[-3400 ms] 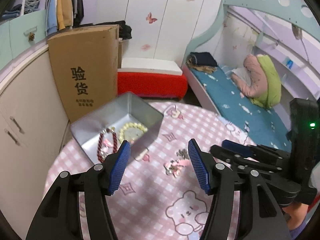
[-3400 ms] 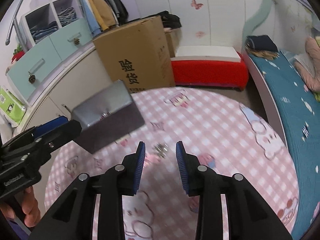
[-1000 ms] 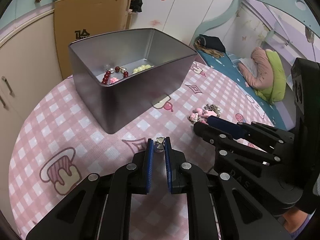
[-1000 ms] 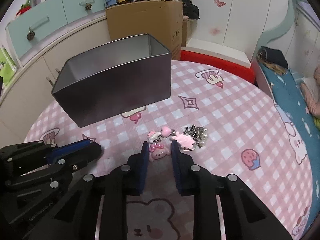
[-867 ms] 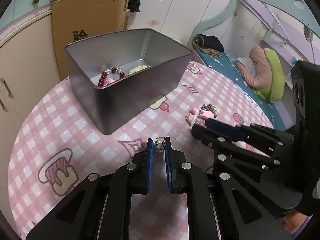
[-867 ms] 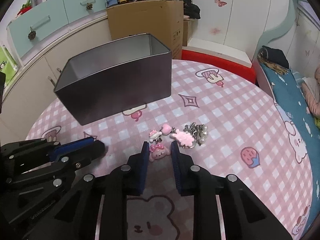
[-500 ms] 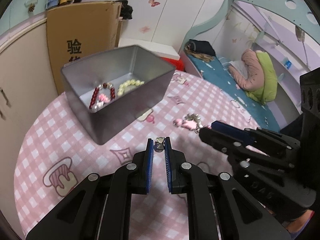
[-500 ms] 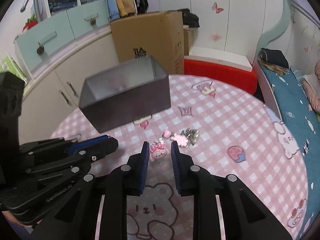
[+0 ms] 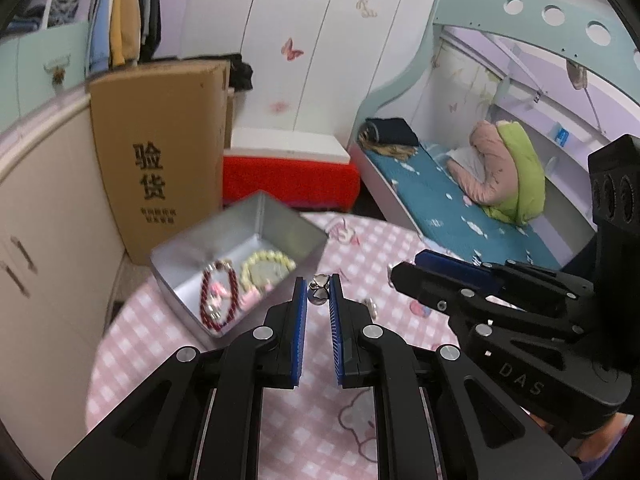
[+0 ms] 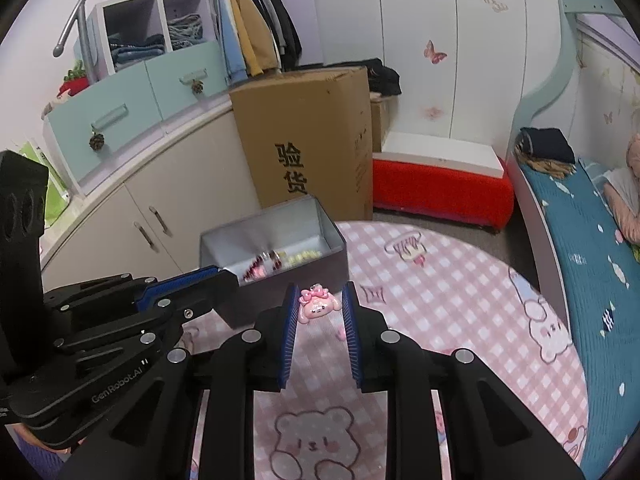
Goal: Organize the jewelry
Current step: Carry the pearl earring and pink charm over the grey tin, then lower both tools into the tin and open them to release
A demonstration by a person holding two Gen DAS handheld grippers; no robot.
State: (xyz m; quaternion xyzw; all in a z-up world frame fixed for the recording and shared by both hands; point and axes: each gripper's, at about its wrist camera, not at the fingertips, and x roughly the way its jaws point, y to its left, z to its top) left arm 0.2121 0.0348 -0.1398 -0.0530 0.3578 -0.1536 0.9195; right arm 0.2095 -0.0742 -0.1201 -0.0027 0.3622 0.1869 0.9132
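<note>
Silver heart charm (image 9: 319,293) sitting pinched between the blue pads (image 9: 299,320) of the left gripper (image 9: 318,294), right at the fingertips, hanging above the pink checked tablecloth (image 9: 312,432). Pink bow-topped character charm (image 10: 316,305) being clamped the same way at the tips of the right gripper (image 10: 318,306), also lifted clear of the cloth. Lying just beyond and left of both sets of fingers: the open metal tin (image 9: 188,248), holding a dark red bead bracelet (image 9: 216,300) and a pale yellow bead bracelet (image 9: 266,266). Standing behind the tin, on the floor: a tall cardboard box (image 9: 160,152).
</note>
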